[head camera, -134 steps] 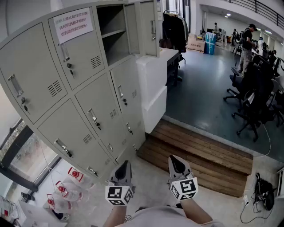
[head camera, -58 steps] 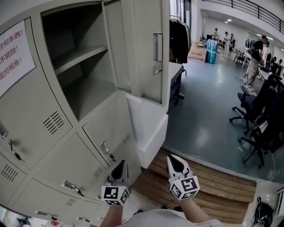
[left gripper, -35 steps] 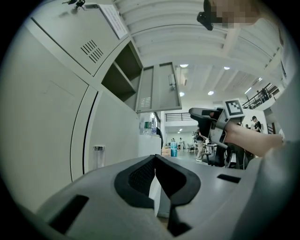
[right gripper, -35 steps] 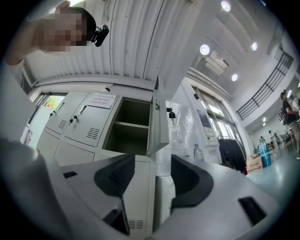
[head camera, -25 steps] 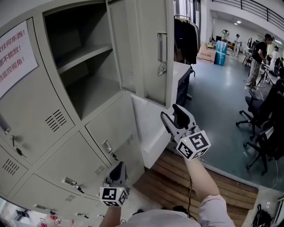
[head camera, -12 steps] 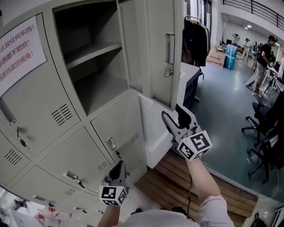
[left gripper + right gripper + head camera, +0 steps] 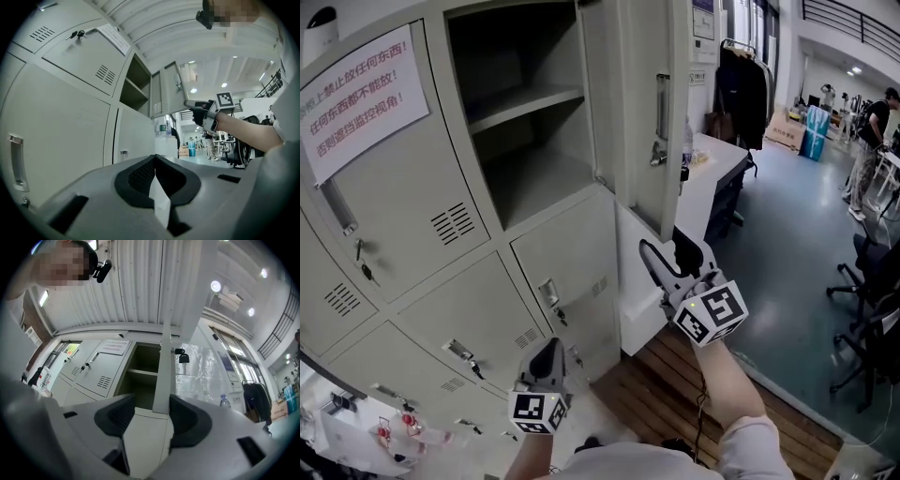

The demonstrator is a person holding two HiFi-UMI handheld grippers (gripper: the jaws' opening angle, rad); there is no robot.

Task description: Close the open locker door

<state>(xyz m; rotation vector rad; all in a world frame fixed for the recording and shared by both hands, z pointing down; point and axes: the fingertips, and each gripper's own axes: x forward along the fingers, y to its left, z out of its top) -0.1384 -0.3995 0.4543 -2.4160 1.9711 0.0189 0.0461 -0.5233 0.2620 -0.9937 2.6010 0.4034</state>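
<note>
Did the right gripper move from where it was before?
Yes. The right gripper rose from low over the wooden step up to the bottom edge of the open locker door, its jaws apart around it.

"What is different from a few seconds back?"

"The right hand-held gripper (image 7: 666, 247) no longer sits low by the person's body. It is lifted on an outstretched arm (image 7: 724, 386), up to the bottom corner of the open locker door (image 7: 649, 112)."

"And its jaws?"

"They were together before. Now they stand apart, and the door's lower edge shows between them."

"Anything else?"

"The person stands much closer to the lockers (image 7: 478, 309) than at the start. In the last second, the notice (image 7: 364, 98) with red print comes fully into the head view."
</note>
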